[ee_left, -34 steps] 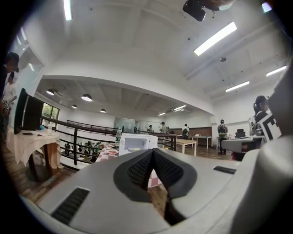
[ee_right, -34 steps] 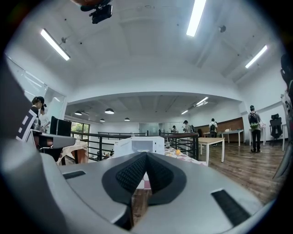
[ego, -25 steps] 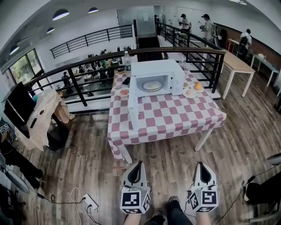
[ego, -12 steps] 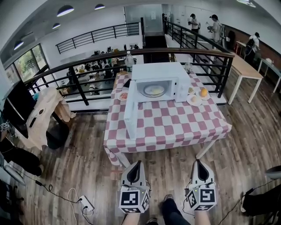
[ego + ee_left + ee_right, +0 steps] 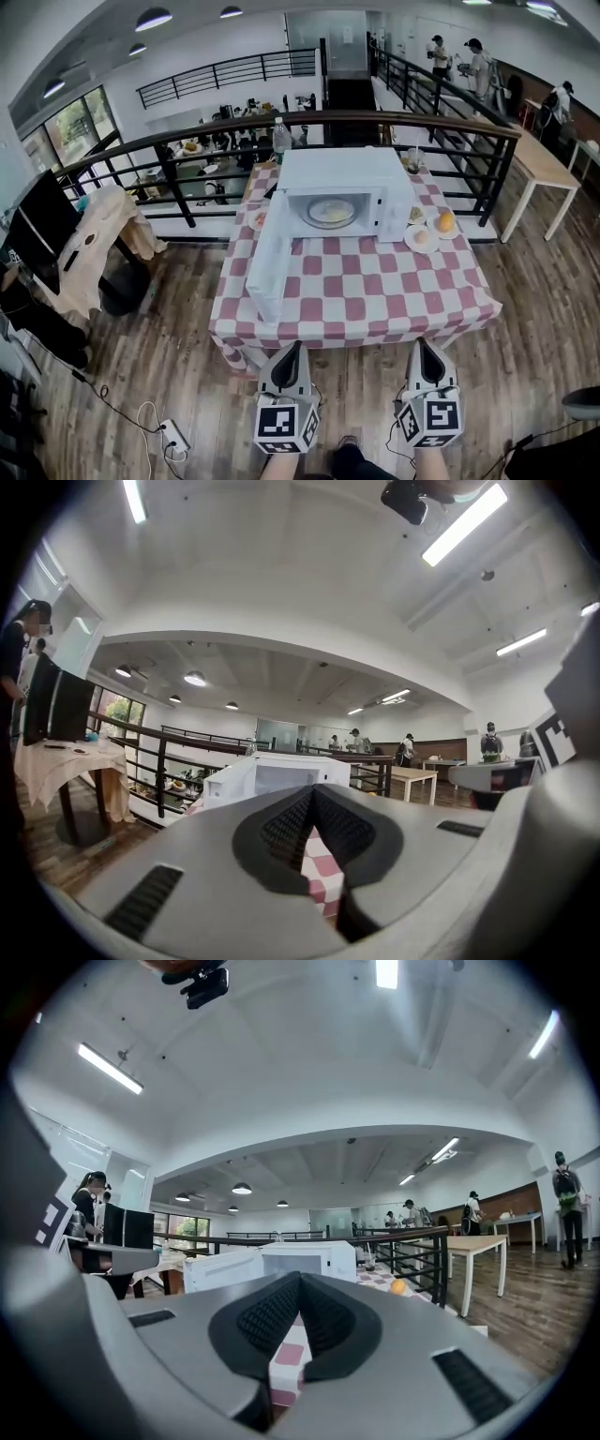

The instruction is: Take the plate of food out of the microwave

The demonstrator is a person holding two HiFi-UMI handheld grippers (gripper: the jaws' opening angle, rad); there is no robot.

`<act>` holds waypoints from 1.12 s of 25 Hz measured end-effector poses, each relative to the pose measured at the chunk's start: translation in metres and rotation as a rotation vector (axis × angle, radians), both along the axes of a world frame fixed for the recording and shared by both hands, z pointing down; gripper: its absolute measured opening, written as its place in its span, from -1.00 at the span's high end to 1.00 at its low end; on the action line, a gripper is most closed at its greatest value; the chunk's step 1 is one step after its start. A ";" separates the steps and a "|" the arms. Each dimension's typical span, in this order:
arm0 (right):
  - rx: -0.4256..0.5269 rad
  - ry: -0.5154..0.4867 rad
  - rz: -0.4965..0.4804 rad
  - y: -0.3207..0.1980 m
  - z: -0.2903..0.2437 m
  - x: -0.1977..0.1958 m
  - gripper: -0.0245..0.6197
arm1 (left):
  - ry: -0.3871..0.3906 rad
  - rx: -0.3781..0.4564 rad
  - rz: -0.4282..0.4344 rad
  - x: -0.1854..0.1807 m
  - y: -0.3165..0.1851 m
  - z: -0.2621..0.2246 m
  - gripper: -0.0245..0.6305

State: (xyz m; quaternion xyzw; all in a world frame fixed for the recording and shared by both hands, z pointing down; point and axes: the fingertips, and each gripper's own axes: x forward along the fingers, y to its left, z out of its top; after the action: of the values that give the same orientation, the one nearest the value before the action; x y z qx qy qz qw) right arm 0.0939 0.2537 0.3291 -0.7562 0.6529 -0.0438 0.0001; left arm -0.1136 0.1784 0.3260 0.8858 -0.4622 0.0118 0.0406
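A white microwave (image 5: 342, 192) stands at the back of a table with a red-and-white checked cloth (image 5: 375, 291); its door (image 5: 267, 267) hangs wide open to the left. Inside lies a plate of pale food (image 5: 330, 212). My left gripper (image 5: 290, 354) and right gripper (image 5: 424, 349) hover side by side just short of the table's near edge, both shut and empty, pointing level at the microwave. The microwave (image 5: 272, 775) shows in the left gripper view past the left gripper (image 5: 312, 794), and again as the microwave (image 5: 305, 1258) past the right gripper (image 5: 300, 1279).
Small plates with food and an orange (image 5: 446, 222) sit right of the microwave, another plate (image 5: 257, 219) to its left, a bottle (image 5: 279, 138) behind. A black railing (image 5: 187, 150) runs behind the table. A draped table (image 5: 89, 244) stands left; people stand far back right.
The table and microwave have drawn closer in the head view; both grippers have advanced level toward the table's near edge. Jaws stay shut.
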 end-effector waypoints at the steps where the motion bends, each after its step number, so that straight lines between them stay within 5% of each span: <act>1: 0.000 0.000 -0.008 -0.007 0.000 0.005 0.95 | 0.002 0.001 -0.006 0.005 -0.006 0.000 0.89; 28: -0.036 -0.044 -0.085 -0.166 0.026 0.049 0.95 | -0.010 -0.046 -0.037 0.064 -0.144 0.025 0.89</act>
State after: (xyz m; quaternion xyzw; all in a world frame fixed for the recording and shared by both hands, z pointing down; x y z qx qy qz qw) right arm 0.1426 0.0873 0.3547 -0.7265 0.6834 -0.0720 -0.0009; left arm -0.0493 0.0346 0.3508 0.8759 -0.4782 0.0261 0.0588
